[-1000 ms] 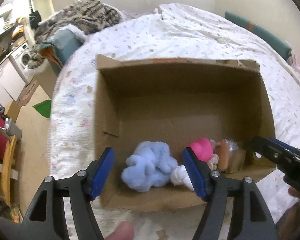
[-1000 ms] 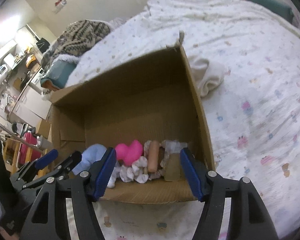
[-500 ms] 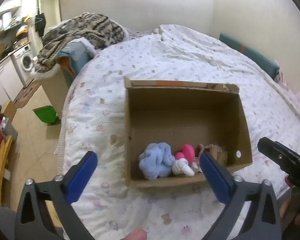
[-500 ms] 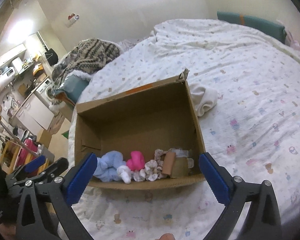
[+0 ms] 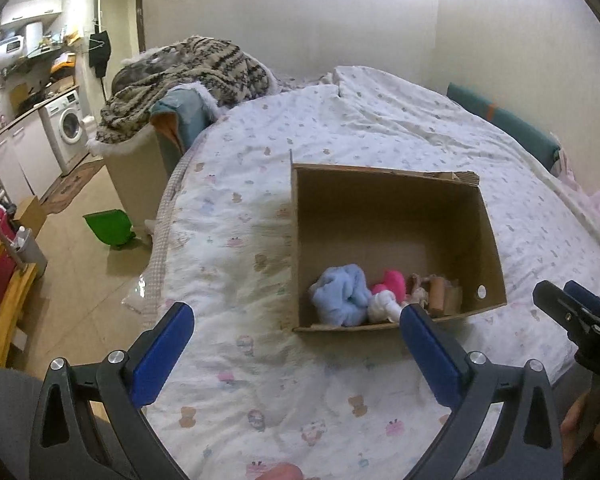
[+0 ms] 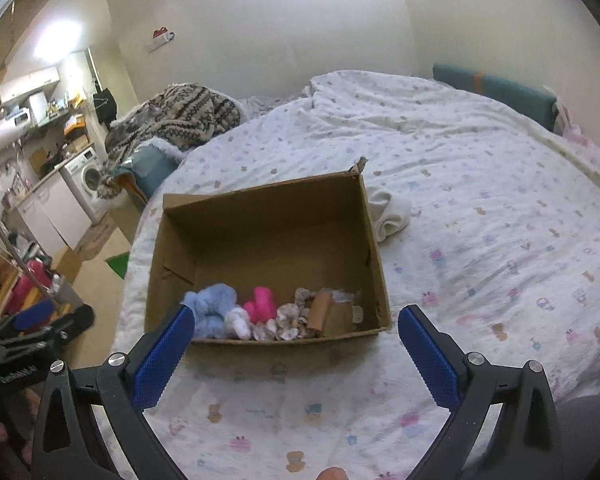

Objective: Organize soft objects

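One cardboard box [image 6: 268, 240] sits on the bed [image 6: 480, 248], near the bed's near edge and toward its left side, top open. All the soft things lie in a row along the box's near wall, the rest of the floor bare.

Counted in the row, left to right: one light blue fluffy bundle [image 6: 214, 310], one small white knotted piece [image 6: 238, 322], one bright pink plush [image 6: 262, 304], a cluster of pale patterned scrunchie-like pieces [image 6: 286, 320] whose number cannot be made out, one brown cylinder [image 6: 318, 314], and one tan block with something clear and crinkled behind it [image 6: 342, 312], too small to identify. In the left wrist view the box's near wall cuts off the lower parts of these items, and the left gripper's right finger covers the white piece's edge.

One folded white cloth [image 6: 390, 214] lies on the bed outside the box, touching its right wall; the left wrist view does not show it.

Left gripper [image 5: 296, 330]: jaws wide apart after just opening, nothing between them but bedding and the box's near left corner. Right gripper [image 6: 296, 332]: jaws likewise spread wide, just opened, empty, framing the box's near wall without touching it. Each gripper appears only partly at the other view's edge.
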Demonstrator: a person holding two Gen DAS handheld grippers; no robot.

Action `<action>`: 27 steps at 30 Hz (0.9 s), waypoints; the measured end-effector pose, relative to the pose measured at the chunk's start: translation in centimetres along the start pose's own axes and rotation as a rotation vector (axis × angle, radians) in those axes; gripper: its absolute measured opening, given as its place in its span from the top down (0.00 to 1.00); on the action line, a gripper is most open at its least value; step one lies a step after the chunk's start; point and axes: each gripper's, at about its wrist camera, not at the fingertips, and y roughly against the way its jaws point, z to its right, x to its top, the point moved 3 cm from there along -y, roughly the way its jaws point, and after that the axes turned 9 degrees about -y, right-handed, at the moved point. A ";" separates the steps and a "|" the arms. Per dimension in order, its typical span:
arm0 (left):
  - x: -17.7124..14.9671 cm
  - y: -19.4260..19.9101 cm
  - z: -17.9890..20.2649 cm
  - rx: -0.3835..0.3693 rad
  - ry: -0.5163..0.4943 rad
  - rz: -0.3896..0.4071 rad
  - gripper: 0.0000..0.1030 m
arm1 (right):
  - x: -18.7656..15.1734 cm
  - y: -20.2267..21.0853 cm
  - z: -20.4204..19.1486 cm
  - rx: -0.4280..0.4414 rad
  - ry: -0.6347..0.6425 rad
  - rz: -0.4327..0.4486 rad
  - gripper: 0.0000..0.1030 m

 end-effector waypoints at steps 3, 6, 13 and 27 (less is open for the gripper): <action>-0.9 -0.3 -0.3 -0.015 0.007 -0.001 0.00 | -0.8 -0.3 -0.1 -0.006 0.020 0.003 0.00; -1.3 -0.9 -0.4 0.003 0.011 -0.002 0.00 | -1.5 -1.0 0.0 -0.013 0.023 -0.006 0.00; -1.7 -2.4 -0.3 -0.011 0.020 -0.029 0.00 | -1.2 -2.1 -0.2 -0.044 0.049 0.013 0.00; -1.6 -2.5 0.4 -0.047 0.009 -0.007 0.00 | -1.4 -3.1 0.0 -0.046 0.052 -0.009 0.00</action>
